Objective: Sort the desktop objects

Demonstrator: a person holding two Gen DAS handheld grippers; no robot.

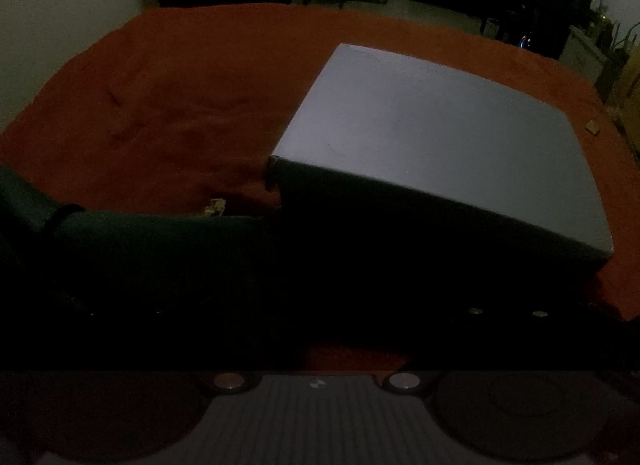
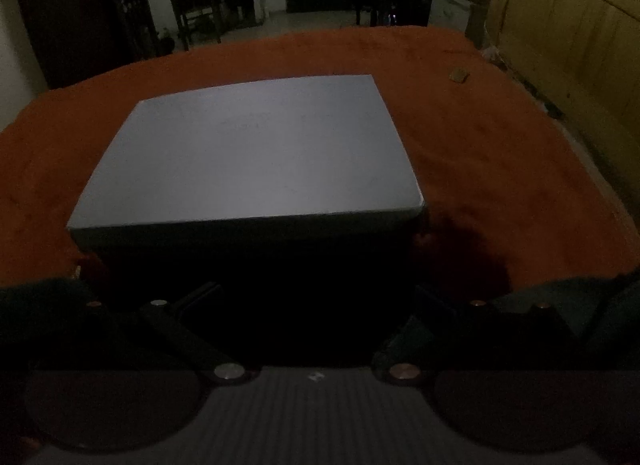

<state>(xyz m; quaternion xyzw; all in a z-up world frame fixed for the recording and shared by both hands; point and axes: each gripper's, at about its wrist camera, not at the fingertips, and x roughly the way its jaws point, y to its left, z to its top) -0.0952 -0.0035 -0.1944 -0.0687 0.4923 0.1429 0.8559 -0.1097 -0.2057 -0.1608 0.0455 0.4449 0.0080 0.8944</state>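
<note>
On the worktop (image 2: 500,137), draped in a rust-red cloth, a grey lidded box (image 2: 256,153) sits shut, close in front of both cameras. The right gripper (image 2: 316,305) has its jaws spread wide, one either side of the box's near dark face, holding nothing. The left gripper (image 1: 280,265) is lost in shadow; I cannot tell how its jaws stand. A small tan object (image 2: 459,74) lies far right, well apart from the box, and another pale scrap (image 1: 214,207) lies near its left corner. Sorting looks largely done, these strays remaining.
</note>
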